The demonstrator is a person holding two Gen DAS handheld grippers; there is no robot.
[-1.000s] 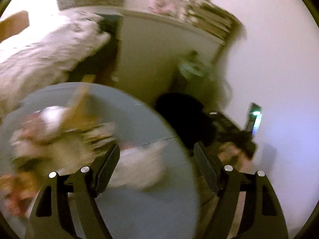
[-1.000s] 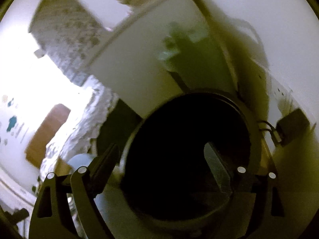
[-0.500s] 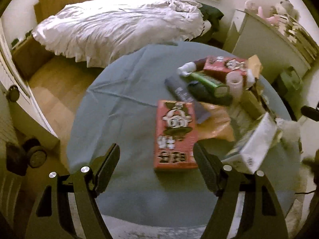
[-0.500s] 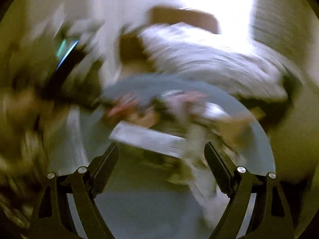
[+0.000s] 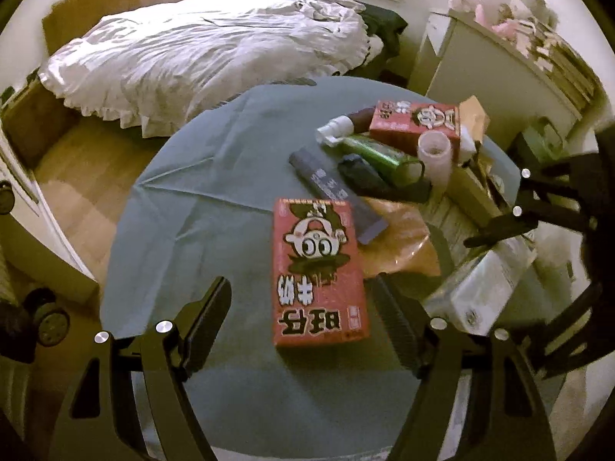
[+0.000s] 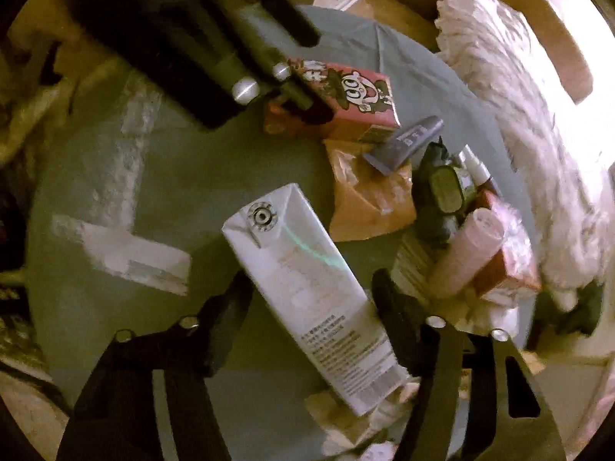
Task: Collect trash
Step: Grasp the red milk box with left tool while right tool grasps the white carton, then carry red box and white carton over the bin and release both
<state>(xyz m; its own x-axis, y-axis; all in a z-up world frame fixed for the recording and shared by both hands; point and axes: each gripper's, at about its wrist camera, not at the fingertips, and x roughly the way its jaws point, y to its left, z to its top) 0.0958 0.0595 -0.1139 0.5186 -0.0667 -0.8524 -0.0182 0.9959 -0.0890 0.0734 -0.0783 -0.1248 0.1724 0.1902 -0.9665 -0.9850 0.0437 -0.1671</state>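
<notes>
Left wrist view: my left fingers [image 5: 301,317] hang wide and empty over the bench [image 5: 184,238], straddling the red box [image 5: 317,272]; a tilted close could skid it into the orange wrapper [image 5: 399,242].

Right wrist view: my right fingers [image 6: 313,309] spread wide around the white carton [image 6: 307,288], gripping nothing; its slick slanted sides may slip and knock the pink cup [image 6: 467,251].

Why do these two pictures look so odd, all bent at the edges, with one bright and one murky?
Left wrist view: fisheye lens curves the round table; window light washes out the bed; the red box is sharp. Right wrist view: dimmer, yellowish, smeared at the edges; the white carton is fairly clear.
</notes>
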